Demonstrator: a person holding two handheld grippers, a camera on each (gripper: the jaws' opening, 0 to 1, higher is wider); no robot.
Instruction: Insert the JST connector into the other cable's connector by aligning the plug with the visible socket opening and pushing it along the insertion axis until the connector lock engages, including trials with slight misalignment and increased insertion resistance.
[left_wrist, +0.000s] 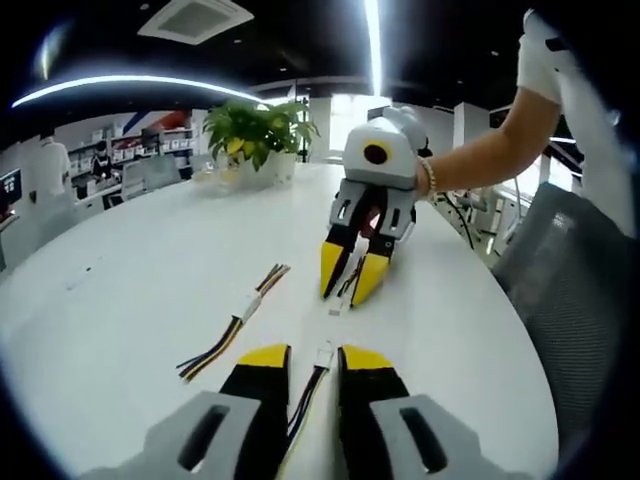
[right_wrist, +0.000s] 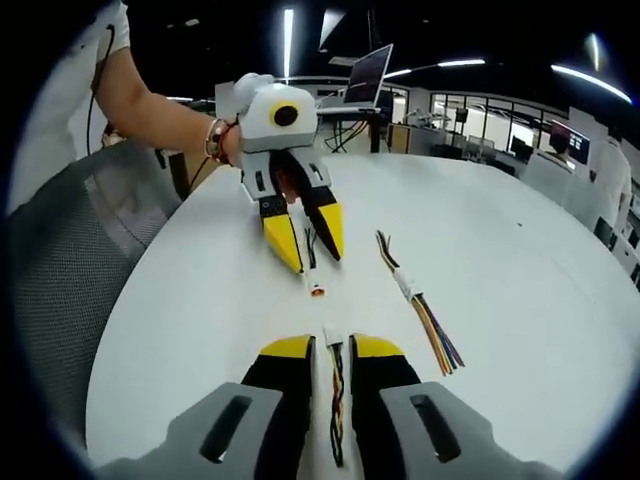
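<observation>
Nearest us, the left hand-held gripper (left_wrist: 314, 368) pinches a cable whose white connector (left_wrist: 324, 353) points toward twelve o'clock; opposite, the right hand-held gripper (left_wrist: 354, 271) pinches the other cable (left_wrist: 349, 283) above the white surface (left_wrist: 130, 280), connectors apart.

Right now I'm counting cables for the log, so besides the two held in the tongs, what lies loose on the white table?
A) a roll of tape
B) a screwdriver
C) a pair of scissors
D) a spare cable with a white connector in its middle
D: a spare cable with multicoloured wires and a white connector lies free on the table, beside the cables that the tongs hold.
</observation>
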